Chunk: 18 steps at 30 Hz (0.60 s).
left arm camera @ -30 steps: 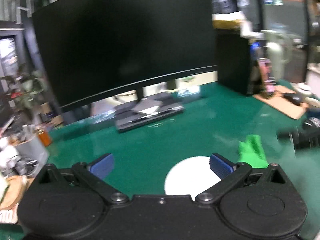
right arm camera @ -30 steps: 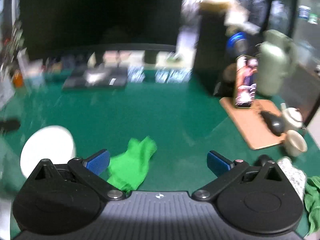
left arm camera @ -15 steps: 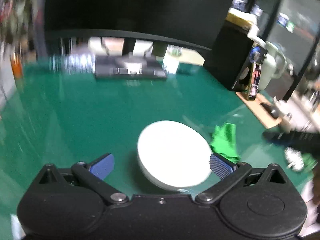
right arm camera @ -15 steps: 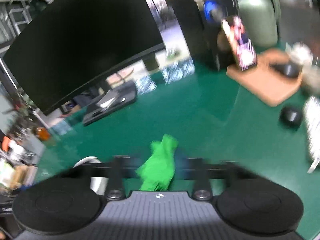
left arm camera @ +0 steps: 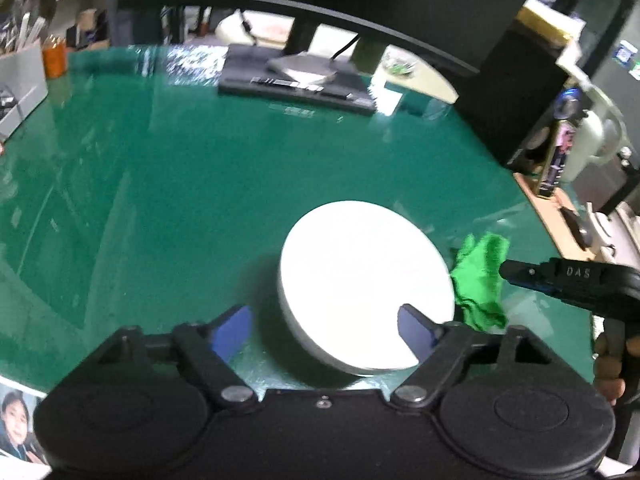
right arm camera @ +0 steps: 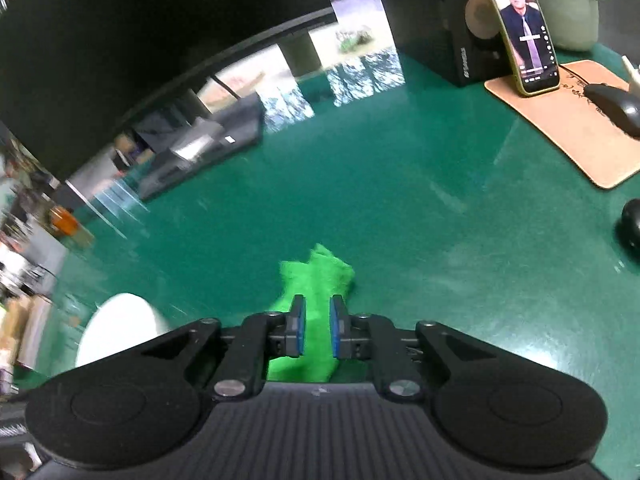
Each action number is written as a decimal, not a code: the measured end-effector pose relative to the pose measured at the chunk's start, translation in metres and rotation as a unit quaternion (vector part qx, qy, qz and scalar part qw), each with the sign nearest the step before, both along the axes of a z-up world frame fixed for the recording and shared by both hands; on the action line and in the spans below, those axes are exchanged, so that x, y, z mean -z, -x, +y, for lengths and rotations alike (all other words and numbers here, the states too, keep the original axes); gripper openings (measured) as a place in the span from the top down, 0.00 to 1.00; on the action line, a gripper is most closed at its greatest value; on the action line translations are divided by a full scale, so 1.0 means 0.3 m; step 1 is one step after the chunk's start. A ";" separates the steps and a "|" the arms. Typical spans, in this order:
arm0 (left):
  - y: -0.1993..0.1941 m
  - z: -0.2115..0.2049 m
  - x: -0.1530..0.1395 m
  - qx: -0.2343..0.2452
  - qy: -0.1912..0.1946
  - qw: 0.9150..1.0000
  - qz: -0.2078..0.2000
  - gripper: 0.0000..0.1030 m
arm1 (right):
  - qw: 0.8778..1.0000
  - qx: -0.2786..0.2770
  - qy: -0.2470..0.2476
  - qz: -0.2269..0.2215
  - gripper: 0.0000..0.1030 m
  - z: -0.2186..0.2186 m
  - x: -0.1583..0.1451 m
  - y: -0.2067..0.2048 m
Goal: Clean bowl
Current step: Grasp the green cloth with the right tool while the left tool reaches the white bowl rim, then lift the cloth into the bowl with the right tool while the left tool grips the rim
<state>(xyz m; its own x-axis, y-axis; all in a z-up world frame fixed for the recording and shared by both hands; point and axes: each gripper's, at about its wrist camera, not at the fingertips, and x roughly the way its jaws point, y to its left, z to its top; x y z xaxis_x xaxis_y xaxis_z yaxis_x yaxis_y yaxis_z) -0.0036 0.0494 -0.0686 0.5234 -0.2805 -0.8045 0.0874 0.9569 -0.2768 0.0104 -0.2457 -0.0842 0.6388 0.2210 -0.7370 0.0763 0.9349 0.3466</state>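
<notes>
Open mat [left arm camera: 168, 184] left of bowl [left arm camera: 364, 280]

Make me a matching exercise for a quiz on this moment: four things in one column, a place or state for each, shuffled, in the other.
Things:
1. bowl
2. cloth
3. phone
4. left gripper

Places or states:
A. propped upright against a black box
B. pinched between the right gripper's jaws
C. jaws wide open
D. white, on the green table, left of the cloth

Pairs: 1-D, 2-B, 3-A, 4-C
</notes>
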 end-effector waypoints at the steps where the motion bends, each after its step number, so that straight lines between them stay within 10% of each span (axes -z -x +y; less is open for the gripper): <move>1: -0.008 -0.004 0.012 0.001 -0.003 1.000 0.009 0.39 | 1.000 -0.009 0.006 0.000 0.82 0.007 0.007 -0.005; 15: -0.027 -0.028 0.037 0.016 -0.008 1.000 0.019 0.42 | 0.986 -0.096 0.128 -0.036 0.59 0.139 0.044 -0.051; 18: -0.026 -0.036 0.035 0.023 -0.012 1.000 0.018 0.41 | 0.985 -0.109 0.127 -0.043 0.93 0.150 0.049 -0.064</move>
<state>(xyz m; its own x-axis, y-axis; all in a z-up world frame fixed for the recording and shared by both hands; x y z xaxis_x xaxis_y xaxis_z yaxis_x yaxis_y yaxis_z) 0.0042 0.0386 -0.0791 0.4813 -0.2843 -0.8292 0.1209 0.9584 -0.2584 0.0296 -0.2006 -0.0989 0.6590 0.1756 -0.7314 -0.1559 0.9831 0.0955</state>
